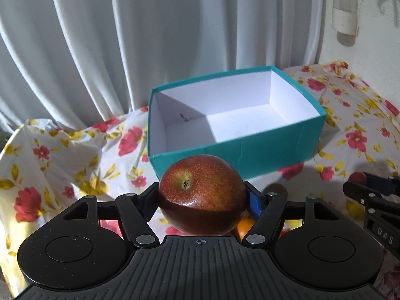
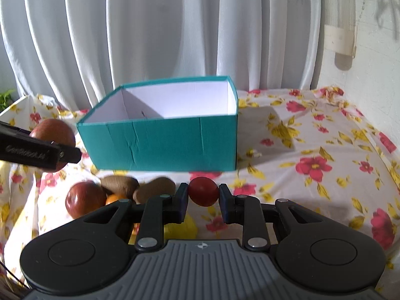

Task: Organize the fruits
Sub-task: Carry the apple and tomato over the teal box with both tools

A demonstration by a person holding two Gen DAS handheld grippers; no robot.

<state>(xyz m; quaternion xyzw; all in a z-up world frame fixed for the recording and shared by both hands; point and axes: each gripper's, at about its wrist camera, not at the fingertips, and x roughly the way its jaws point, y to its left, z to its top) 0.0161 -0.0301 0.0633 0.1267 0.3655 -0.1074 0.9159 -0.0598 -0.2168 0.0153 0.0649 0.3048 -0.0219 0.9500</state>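
Observation:
My left gripper (image 1: 202,200) is shut on a large red apple (image 1: 202,195), held above the floral cloth in front of the teal box (image 1: 250,155). The box is open and shows a white inside. In the right wrist view my right gripper (image 2: 203,195) is shut on a small red tomato (image 2: 203,191), in front of the teal box (image 2: 165,145). The left gripper with its apple (image 2: 52,132) shows at the left edge there. The right gripper (image 1: 362,182) with the tomato shows at the right edge of the left wrist view.
On the cloth left of the right gripper lie another red apple (image 2: 83,198), two brown kiwis (image 2: 120,185) (image 2: 153,191), an orange fruit (image 2: 115,198) and a yellow fruit (image 2: 180,227) under the fingers. White curtains hang behind. The floral cloth (image 2: 312,150) spreads to the right.

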